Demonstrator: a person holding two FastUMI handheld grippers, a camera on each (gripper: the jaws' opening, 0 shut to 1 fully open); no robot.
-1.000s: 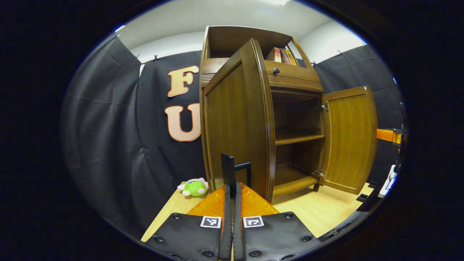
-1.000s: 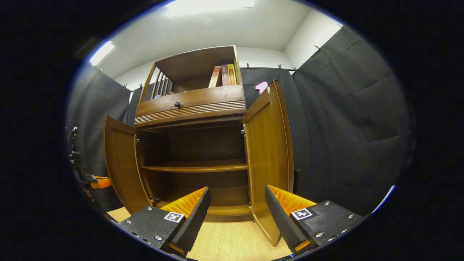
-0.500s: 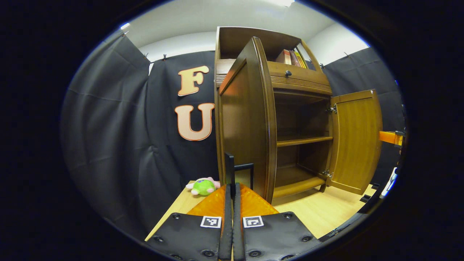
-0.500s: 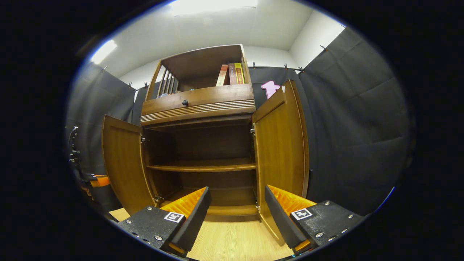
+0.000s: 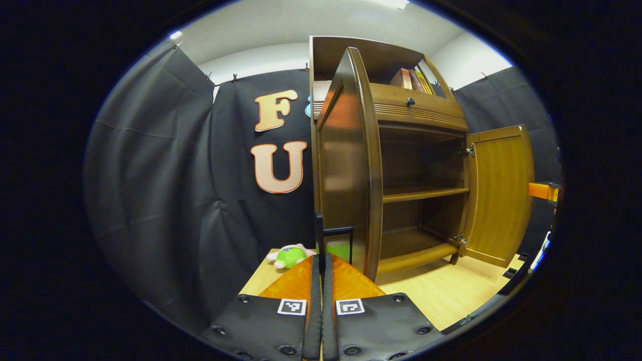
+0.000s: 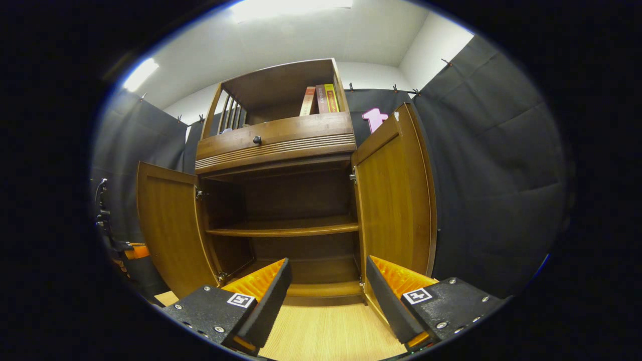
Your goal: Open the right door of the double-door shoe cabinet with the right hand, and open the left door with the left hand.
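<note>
A: Quick one. Where was the cabinet?
B: The dark brown wooden double-door shoe cabinet (image 6: 281,150) stood on a light wood-grain tabletop (image 6: 326,336), against the black cloth wall. Both doors hung open.
A: Left gripper?
B: In the left gripper view the left gripper (image 5: 321,260) had its two fingers clenched on the thin black bar handle (image 5: 337,231) of the cabinet's brown wooden left door (image 5: 346,165). That door was swung out and seen nearly edge-on.
A: And the right door in that view?
B: The brown wooden right door (image 5: 501,195) stood wide open at the far side, with an orange part of the other gripper just past its edge.
A: Right gripper?
B: In the right gripper view the right gripper (image 6: 328,291) had its fingers spread apart, gripping nothing. It hung in front of the open bottom compartment, apart from the wood. The right door (image 6: 396,200) was just beyond its right finger; contact there couldn't be told.
A: Inside the cabinet?
B: One wooden middle shelf (image 6: 286,229). Above it a ribbed drawer front with a small dark round knob (image 6: 257,140), and a few upright books (image 6: 321,99) in the open top bay.
A: Anything else?
B: A small green and pink plush toy (image 5: 290,255) lay on the tabletop left of the cabinet, beside the left door.
</note>
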